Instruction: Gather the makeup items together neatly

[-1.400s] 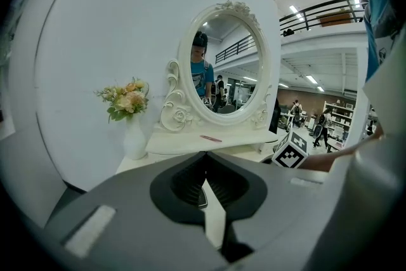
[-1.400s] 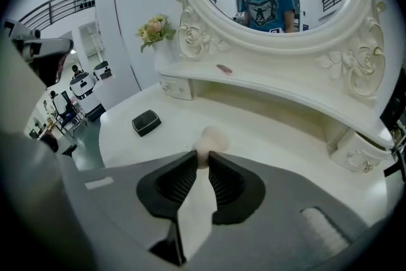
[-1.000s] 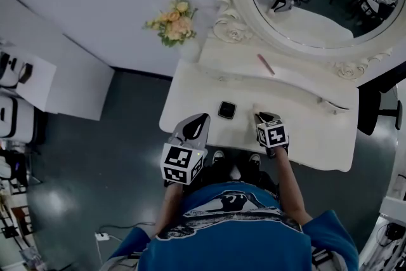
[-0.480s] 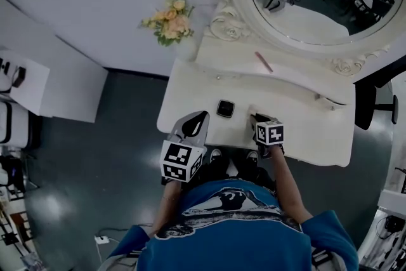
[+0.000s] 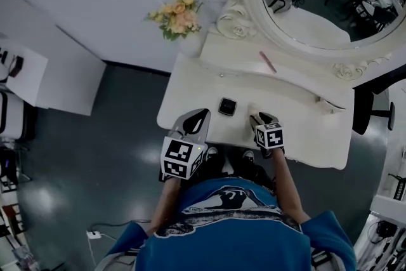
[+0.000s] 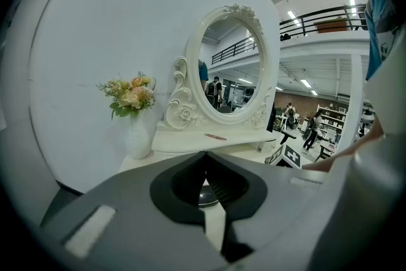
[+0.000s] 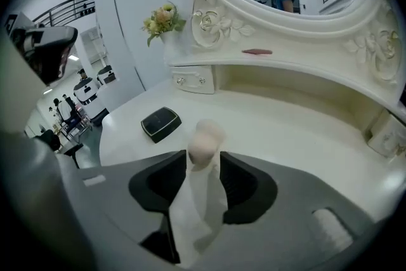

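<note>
Right gripper (image 7: 203,160) jaws have just been opening. They now stand apart, pads off the pale peach-capped white makeup tube (image 7: 204,136) between them, on the white dressing table (image 7: 304,136). Black square compact (image 7: 160,122) lies near, to the tube's left. Left gripper (image 6: 204,154) closed, nothing held, at the table's front edge.
</note>
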The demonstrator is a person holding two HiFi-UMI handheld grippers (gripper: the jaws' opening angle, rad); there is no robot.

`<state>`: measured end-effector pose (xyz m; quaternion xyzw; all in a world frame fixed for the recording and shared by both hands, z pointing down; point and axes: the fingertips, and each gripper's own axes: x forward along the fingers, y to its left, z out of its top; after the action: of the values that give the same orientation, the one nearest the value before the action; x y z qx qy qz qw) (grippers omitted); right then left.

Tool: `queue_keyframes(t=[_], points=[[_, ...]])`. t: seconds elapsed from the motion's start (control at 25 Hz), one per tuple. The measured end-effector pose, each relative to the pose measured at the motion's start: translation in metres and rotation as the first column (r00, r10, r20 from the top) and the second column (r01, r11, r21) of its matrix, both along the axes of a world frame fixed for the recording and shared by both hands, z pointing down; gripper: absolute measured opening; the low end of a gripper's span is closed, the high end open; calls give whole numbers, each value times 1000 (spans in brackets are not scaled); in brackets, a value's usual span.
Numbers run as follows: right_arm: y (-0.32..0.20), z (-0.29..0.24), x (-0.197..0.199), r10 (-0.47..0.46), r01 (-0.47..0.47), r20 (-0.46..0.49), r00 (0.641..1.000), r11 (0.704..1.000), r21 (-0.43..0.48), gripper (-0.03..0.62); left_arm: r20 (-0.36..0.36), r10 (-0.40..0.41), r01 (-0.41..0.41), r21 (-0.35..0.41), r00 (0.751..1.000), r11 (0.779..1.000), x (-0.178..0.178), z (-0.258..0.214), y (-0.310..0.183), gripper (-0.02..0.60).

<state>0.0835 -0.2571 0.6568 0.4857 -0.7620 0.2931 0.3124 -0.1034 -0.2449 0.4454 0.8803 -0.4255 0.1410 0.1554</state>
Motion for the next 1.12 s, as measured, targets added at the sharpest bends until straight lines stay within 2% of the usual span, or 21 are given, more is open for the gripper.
queue_keyframes(t=[0.28, 0.48, 0.6, 0.72, 0.84, 1.0, 1.12], points=[[-16, -36, -18, -44, 42, 15, 999, 994, 100, 201, 0, -39, 39, -2, 999, 999, -18, 3, 2, 15], [-29, -51, -51, -161, 158, 7, 987, 976, 152, 241, -2, -78, 78, 1, 997, 997, -33, 2, 6, 15], [-32, -51, -75, -240, 237, 0, 971, 959, 152, 267, -1, -111, 111, 2, 994, 994, -45, 2, 10, 15], [-34, -45, -97, -319, 320, -26, 947, 938, 134, 288, 0, -155, 155, 1, 988, 988, -59, 1, 14, 15], [-38, -35, -114, -396, 404, -89, 914, 908, 113, 321, 1, -197, 197, 0, 980, 980, -72, 3, 18, 15], [-37, -11, -125, -502, 514, -186, 844, 858, 15, 376, 5, -242, 242, -5, 970, 970, -86, 5, 26, 15], [-39, 7, -123, -542, 546, -239, 805, 836, -57, 379, 10, -271, 271, -11, 962, 962, -95, 6, 32, 15]])
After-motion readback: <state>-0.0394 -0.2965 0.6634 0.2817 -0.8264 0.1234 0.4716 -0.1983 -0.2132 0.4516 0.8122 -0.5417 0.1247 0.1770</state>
